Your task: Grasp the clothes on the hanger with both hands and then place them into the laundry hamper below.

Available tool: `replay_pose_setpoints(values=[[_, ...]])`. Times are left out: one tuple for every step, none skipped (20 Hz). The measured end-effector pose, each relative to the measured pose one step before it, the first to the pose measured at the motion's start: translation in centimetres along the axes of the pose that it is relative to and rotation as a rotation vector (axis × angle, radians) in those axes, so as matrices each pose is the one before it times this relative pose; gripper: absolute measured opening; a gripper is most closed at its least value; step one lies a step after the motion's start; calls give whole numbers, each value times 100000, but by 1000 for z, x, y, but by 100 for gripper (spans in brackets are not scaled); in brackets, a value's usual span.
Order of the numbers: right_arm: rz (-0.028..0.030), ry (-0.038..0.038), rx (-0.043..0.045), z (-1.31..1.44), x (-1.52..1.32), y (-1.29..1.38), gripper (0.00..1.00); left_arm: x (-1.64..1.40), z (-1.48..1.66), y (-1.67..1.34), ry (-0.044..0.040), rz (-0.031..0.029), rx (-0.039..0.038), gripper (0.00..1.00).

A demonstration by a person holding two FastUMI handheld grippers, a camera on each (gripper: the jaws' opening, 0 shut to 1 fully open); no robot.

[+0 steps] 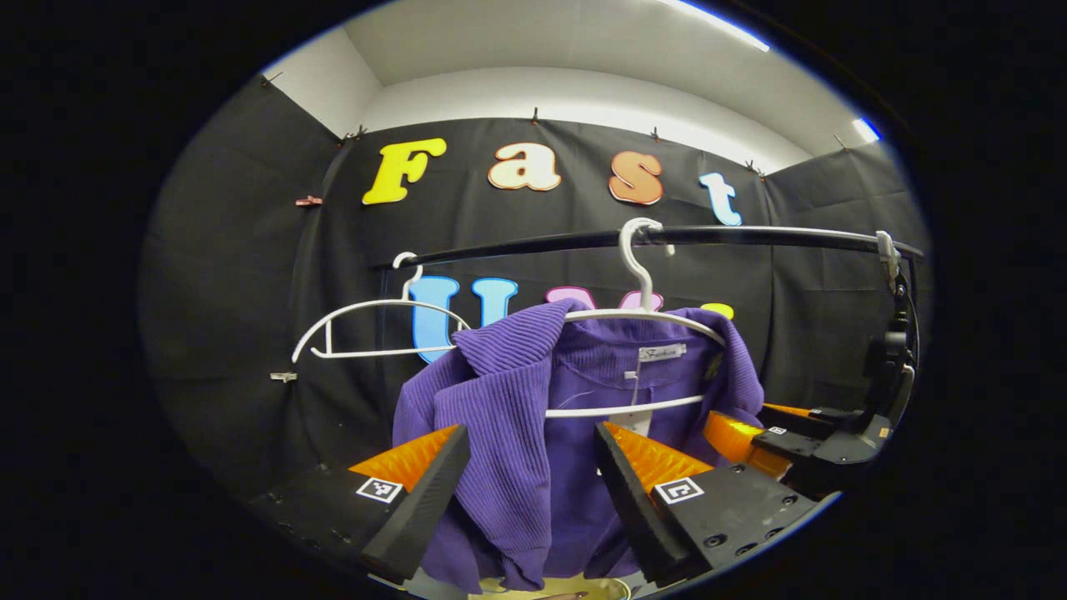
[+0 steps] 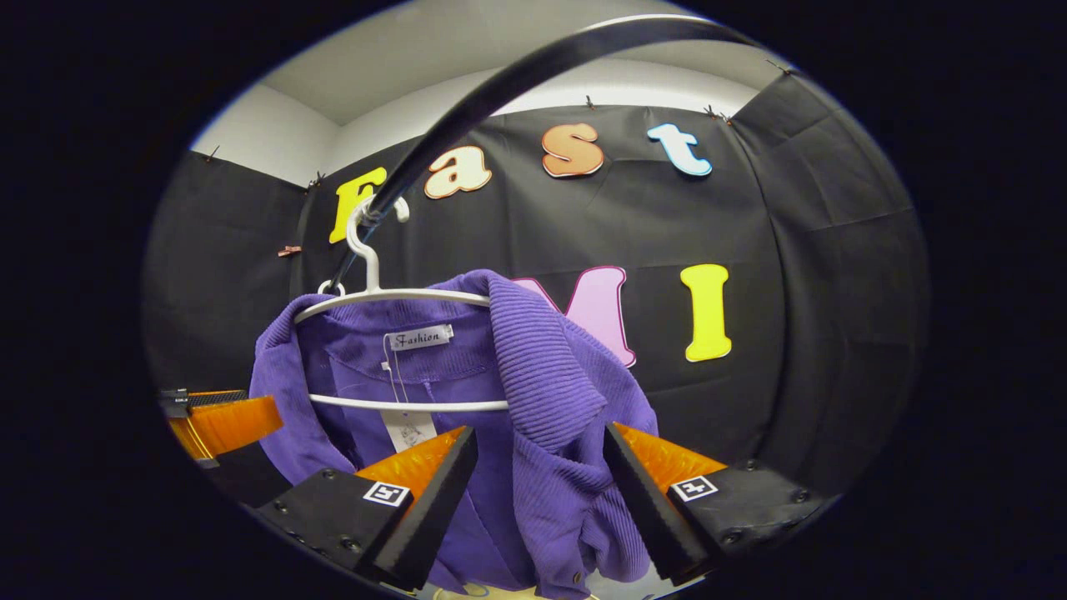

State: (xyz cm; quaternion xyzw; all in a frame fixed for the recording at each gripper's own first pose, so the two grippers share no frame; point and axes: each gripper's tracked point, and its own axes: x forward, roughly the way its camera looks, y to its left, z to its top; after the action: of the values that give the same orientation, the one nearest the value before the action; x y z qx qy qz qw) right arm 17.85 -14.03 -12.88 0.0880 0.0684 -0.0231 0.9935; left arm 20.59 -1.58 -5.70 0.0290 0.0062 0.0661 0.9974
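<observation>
A purple ribbed garment (image 1: 500,433) hangs on a white hanger (image 1: 642,315) hooked over a black rail (image 1: 750,235). My left gripper (image 1: 530,433) is open, its two fingers standing either side of the garment's front panel near one shoulder. In the right gripper view the same garment (image 2: 542,392) hangs on the hanger (image 2: 392,293), and my right gripper (image 2: 540,432) is open around the folded collar and panel at the other shoulder. The right gripper's orange finger (image 1: 738,437) shows beyond the garment in the left gripper view. A sliver of a pale rim (image 1: 583,588) shows under the hem.
An empty white hanger (image 1: 375,329) hangs further along the rail. A black stand with a clamp (image 1: 888,367) holds the rail's end. Black cloth walls close in behind and to the sides. The left gripper's orange finger (image 2: 225,421) shows at the edge of the right gripper view.
</observation>
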Motion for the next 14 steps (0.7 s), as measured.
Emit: replay_pose_setpoints(values=[[1089, 431, 150, -54, 372, -209, 98, 466, -177, 81, -242, 1741, -89, 94], [834, 486, 431, -131, 434, -156, 97, 441, -160, 140, 154, 1761, 350, 94], [647, 676, 604, -293, 390, -190, 97, 435, -246, 38, 112, 1415, 669, 94], [438, 529, 606, -170, 384, -218, 97, 448, 0, -37, -439, 1348, 856, 94], [428, 573, 633, -159, 333, -349, 98, 317, -64, 11, -742, 1562, 744, 94], [651, 494, 571, -97, 282, -153, 98, 273, 92, 28, -631, 1622, 199, 94], [704, 106, 435, -16, 237, -60, 98, 185, -139, -98, -310, 1344, -143, 94], [637, -23, 76, 103, 246, -144, 98, 185, 53, -29, -179, 942, -126, 94], [833, -3, -159, 34, 201, -119, 98, 154, 16, 226, -620, 1658, -85, 94], [745, 140, -24, 44, 291, -113, 98, 178, 192, 399, -837, 2165, -264, 94], [948, 203, 61, -64, 222, 60, 98, 110, 97, 261, -978, 1661, -472, 89], [977, 189, 37, -29, 230, 100, 98, 154, 202, 225, -857, 1035, -462, 92], [1159, 350, 85, -219, 235, 87, 98, 142, 22, 236, -817, 1383, 88, 92], [443, 9, 176, -112, 185, -5, 97, 191, 137, 315, -679, 1449, 827, 92]])
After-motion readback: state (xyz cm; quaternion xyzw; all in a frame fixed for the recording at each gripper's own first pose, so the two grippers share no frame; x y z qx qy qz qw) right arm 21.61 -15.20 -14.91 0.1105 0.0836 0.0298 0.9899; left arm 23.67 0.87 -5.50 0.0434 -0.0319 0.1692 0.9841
